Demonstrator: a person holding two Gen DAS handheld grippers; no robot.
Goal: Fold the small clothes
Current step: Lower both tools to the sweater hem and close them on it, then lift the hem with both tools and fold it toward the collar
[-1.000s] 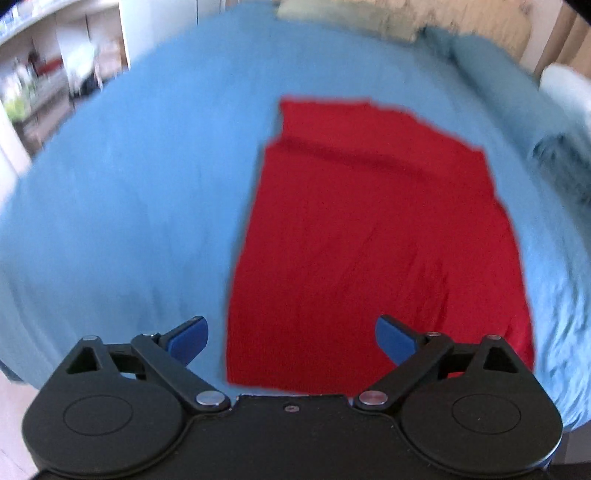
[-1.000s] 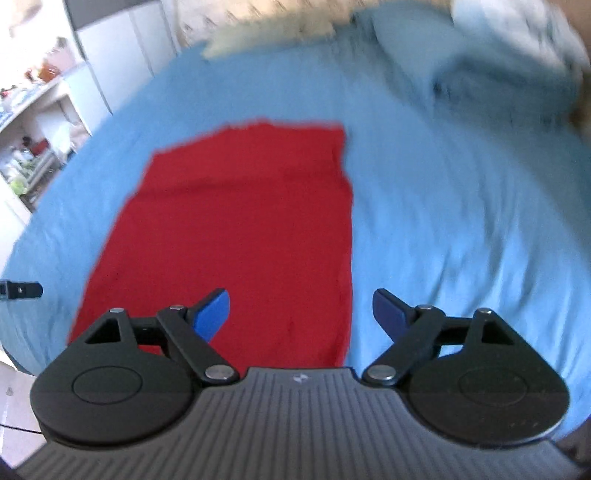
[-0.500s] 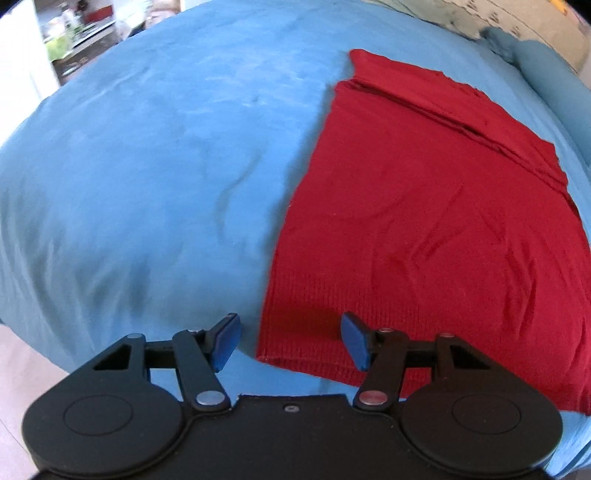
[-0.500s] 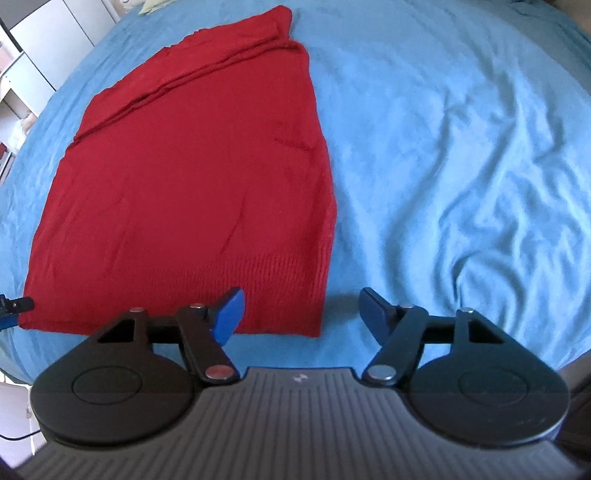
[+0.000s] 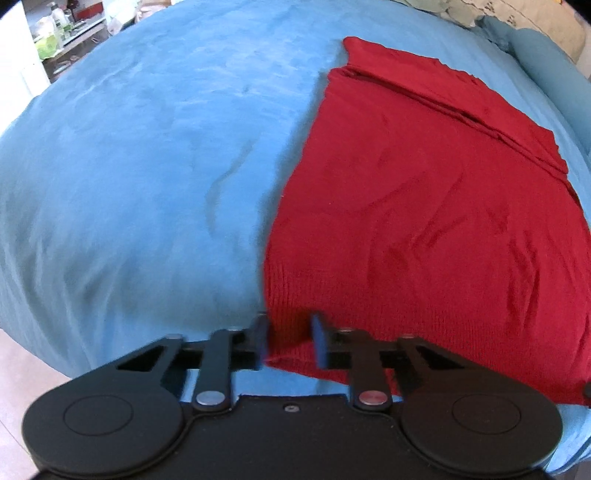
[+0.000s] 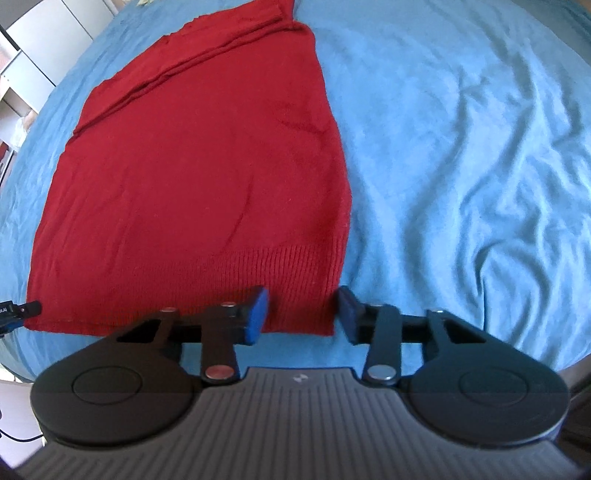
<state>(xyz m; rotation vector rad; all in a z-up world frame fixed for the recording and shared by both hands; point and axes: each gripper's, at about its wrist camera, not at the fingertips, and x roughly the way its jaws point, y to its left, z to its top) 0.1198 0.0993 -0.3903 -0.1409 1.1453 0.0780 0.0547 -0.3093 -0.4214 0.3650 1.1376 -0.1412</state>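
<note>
A red knit garment (image 5: pixel 424 221) lies flat on the blue bedcover (image 5: pixel 129 166), its ribbed hem nearest me and a folded band at its far end. My left gripper (image 5: pixel 290 339) is shut on the hem's near left corner, and the cloth bunches between the pads. In the right wrist view the same garment (image 6: pixel 207 177) fills the left half. My right gripper (image 6: pixel 301 314) straddles the hem's near right corner. Its jaws are closing, with the left pad over the cloth and the right pad just off its edge. The left gripper's tip (image 6: pixel 18 310) shows at the far left.
The bedcover (image 6: pixel 461 166) is wrinkled to the right of the garment. A blue pillow (image 5: pixel 535 55) lies at the far right of the bed. Shelves with clutter (image 5: pixel 62 26) and white cabinets (image 6: pixel 37 48) stand beyond the left side. Floor (image 5: pixel 22 369) shows below the bed's near edge.
Both grippers came down to the garment's near hem and narrowed their jaws. The left closed on the left corner. The right narrowed around the right corner.
</note>
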